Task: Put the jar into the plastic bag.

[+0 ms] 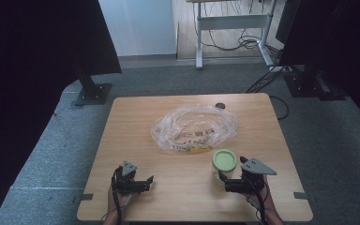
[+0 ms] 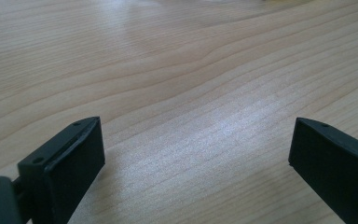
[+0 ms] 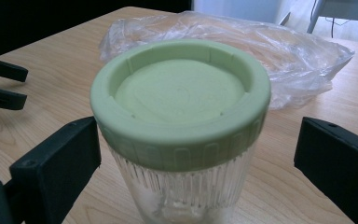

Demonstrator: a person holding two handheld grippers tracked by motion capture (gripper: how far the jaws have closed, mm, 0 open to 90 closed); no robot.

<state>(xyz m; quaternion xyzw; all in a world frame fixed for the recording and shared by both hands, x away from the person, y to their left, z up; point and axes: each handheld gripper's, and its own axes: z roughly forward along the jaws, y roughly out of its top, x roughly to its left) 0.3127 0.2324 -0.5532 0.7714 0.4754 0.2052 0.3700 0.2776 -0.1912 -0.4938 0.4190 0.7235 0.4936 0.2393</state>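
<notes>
Two grippers are seen low in the high view. At lower left, the left gripper (image 1: 146, 182) is held with jaws spread over bare wood grain, nothing between them. Centre frame, a crinkled clear plastic bag (image 1: 194, 127) lies on the table (image 1: 131, 140). Lower right, the right gripper (image 1: 226, 182) is spread around a ribbed clear jar (image 3: 182, 186); contact cannot be confirmed. The round, ridged green lid (image 3: 181, 100) is on. Judged early: jar not yet clamped, lid untouched.
</notes>
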